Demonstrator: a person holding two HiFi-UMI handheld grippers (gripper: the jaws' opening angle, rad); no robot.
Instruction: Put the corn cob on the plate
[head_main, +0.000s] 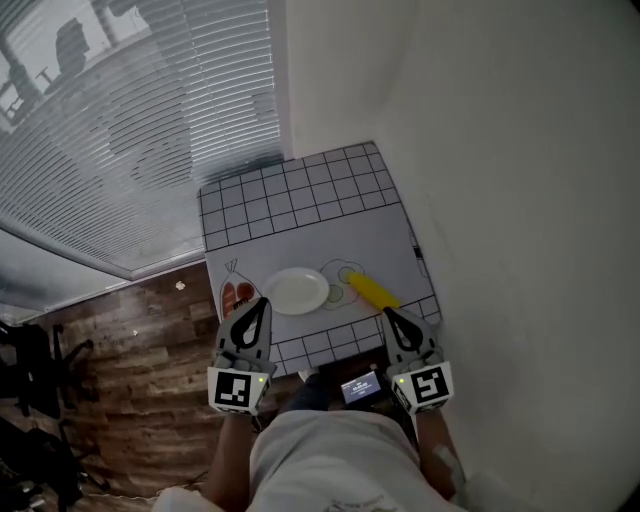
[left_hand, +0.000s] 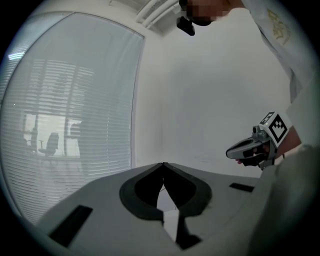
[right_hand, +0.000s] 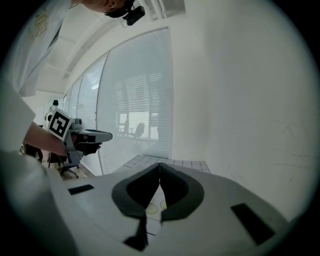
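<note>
In the head view a yellow corn cob lies on the table mat, just right of a white plate. My left gripper is shut and empty, its tips at the plate's near-left edge. My right gripper is shut and empty too, its tips just short of the cob's near end. In the left gripper view the jaws meet at a point and the right gripper shows at the right. In the right gripper view the jaws are closed, and the left gripper shows at the left.
The mat has a grid border and food drawings, among them red shapes left of the plate. A white wall runs along the table's right side. Window blinds and a wooden floor lie to the left.
</note>
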